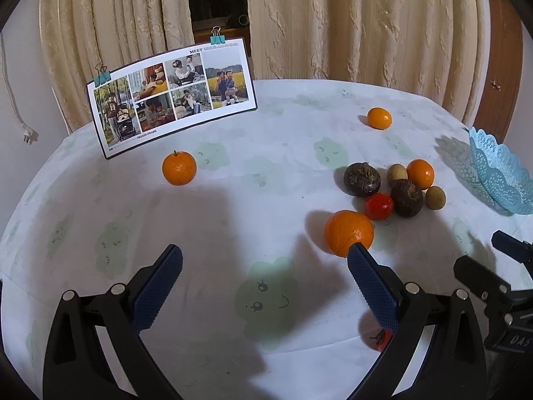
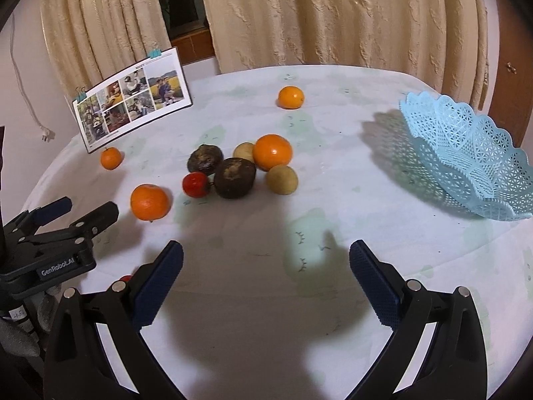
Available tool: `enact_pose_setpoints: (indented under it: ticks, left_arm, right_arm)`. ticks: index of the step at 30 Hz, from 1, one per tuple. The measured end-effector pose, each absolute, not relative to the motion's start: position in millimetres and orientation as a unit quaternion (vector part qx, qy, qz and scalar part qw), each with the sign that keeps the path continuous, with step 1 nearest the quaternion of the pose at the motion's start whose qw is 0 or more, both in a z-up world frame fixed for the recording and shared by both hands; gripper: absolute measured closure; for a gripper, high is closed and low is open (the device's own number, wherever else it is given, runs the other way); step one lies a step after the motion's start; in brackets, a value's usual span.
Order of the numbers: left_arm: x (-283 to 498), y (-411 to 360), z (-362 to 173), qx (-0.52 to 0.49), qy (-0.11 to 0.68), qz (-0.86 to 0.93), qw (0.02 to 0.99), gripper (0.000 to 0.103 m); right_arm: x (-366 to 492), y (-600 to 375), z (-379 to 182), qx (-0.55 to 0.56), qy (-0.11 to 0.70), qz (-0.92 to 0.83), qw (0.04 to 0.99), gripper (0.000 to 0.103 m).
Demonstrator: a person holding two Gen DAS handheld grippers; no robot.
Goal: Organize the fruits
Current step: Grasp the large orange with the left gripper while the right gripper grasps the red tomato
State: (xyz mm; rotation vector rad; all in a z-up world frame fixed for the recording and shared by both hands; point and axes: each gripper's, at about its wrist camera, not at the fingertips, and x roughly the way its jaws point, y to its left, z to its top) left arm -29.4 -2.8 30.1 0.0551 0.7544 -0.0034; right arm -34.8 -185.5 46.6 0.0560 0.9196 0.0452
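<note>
Over at about two o'clock from the right tongs [image 2: 266, 260] sits the pale blue basket [image 2: 466, 153], lacy perforated plastic with a scalloped rim, empty as far as I can see. Both the right tongs and the left tongs [image 1: 265, 263] hang spread wide above the surface [image 2: 333, 200], gripping nothing, their ribbed blue pads bare.

Nearest the left tongs, at one o'clock, lies a large mandarin [image 1: 349, 232], dimpled and glossy. Beyond it huddles a cluster: two dark, rough, knobbly rounds [image 2: 235, 177], a shiny red fruit [image 2: 196, 184], two dull tan balls [image 2: 281, 179] and another orange [image 2: 272, 152]. Two more oranges lie well apart, one by the propped photo card [image 2: 133, 100].

Judging by this, the first pick is due. I'd centre the pads across the mandarin's widest girth and close gently; round, smooth skins roll on that soft printed cloth.
</note>
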Motion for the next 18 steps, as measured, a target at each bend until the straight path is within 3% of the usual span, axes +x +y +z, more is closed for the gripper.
enact_pose_setpoints:
  ticks: [10,13,18]
  left_arm:
    - [-28.5,13.3,41.2,0.009,0.354,0.006,0.935,0.005]
    - [-26.8,31.0,45.7,-0.011,0.351,0.009,0.936,0.011]
    - [-25.3,59.3,52.1,-0.031,0.350,0.028,0.936,0.012]
  right_arm:
    - [-43.1,-173.8,48.0,0.036,0.441,0.052,0.895,0.002]
    - [-49.6,-160.3,48.7,0.030,0.440,0.079,0.894,0.002]
    - [-53.6,-135.4,47.9,0.008,0.445,0.114,0.888,0.002]
